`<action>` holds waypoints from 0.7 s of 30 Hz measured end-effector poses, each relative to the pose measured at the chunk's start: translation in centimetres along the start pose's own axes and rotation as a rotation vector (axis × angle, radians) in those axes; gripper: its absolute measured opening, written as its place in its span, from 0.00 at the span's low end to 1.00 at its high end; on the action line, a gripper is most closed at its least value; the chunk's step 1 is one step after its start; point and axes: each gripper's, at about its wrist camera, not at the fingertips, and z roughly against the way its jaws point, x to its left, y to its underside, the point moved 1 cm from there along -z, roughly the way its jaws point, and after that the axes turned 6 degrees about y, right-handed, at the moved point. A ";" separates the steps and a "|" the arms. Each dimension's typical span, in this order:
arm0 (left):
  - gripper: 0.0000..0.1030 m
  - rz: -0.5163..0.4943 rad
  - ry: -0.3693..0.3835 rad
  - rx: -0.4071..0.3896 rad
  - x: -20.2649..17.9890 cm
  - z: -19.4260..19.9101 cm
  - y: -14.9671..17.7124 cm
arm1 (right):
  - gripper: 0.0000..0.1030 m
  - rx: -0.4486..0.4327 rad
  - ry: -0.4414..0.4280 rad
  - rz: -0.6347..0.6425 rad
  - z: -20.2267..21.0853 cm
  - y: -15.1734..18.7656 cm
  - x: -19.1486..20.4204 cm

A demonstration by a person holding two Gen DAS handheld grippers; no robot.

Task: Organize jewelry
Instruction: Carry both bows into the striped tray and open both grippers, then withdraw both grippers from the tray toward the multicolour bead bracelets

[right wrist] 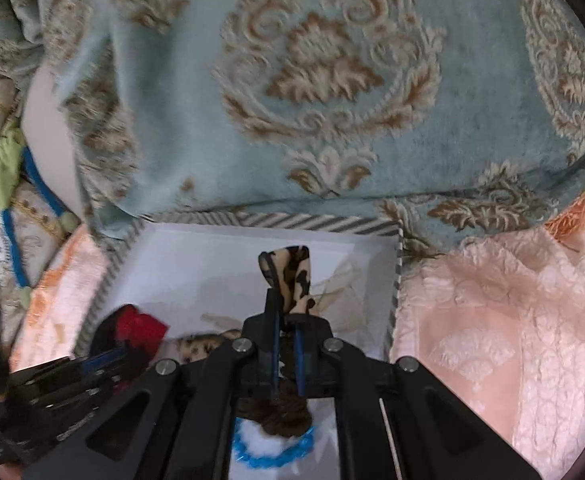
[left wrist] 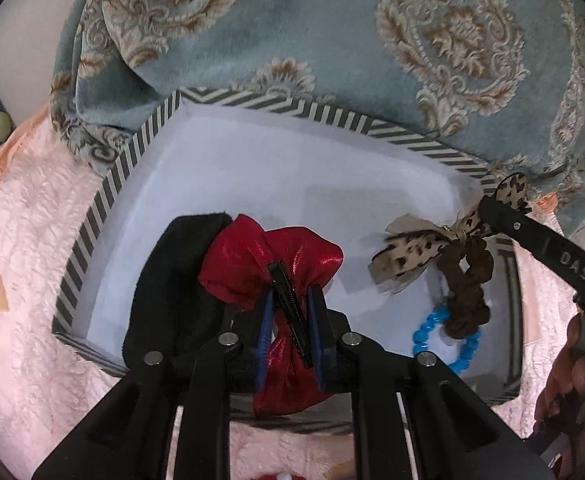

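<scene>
Two claws work over one striped box. Left claw [left wrist: 290,320], seen from its own wrist camera, is clenched on a red satin bow [left wrist: 268,256]: the blue pads [left wrist: 266,332] press the bow's gathered middle from both sides, and the black toothed hair clip [left wrist: 292,308] fixed to the bow lies in the gap between them. The bow's upper lobes spread beyond the fingertips, its lower lobe hangs beneath the claw, and a black fabric piece [left wrist: 164,288] lies just beside it on the left, inside the box.

Right claw [right wrist: 288,320] is clenched on a leopard-print bow [right wrist: 292,276], one printed tail standing up past the fingertips; sheer beige ribbon spreads to the right of it. A brown scrunchie [left wrist: 468,280] joined to this bow hangs below the claw over a blue beaded bracelet [left wrist: 448,340], which rests on the white floor of the box near its right wall.

Both bows are held above the interior of the box [left wrist: 140,148], a shallow white tray with a grey-and-white striped rim. It sits on a pink textured bedspread [right wrist: 492,320], with a blue-and-beige damask cloth [right wrist: 324,80] touching its far rim.
</scene>
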 end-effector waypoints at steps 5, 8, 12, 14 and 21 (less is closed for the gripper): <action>0.12 0.000 -0.016 0.007 0.1 -0.9 0.1 | 0.12 0.010 0.040 0.002 -1.5 0.8 -0.5; 0.17 -0.014 -0.029 0.019 -0.2 -0.8 0.3 | 0.34 0.010 0.044 0.001 -1.2 1.1 -0.5; 0.19 -0.028 -0.043 0.011 -0.7 0.1 0.7 | 0.42 -0.012 0.035 0.028 0.7 1.7 0.1; 0.19 -0.038 -0.054 0.003 -0.9 0.9 1.0 | 0.42 -0.016 0.033 0.042 1.8 2.0 0.5; 0.19 -0.048 -0.084 -0.041 -1.1 5.2 2.2 | 0.52 -0.045 0.039 0.062 6.1 3.8 1.3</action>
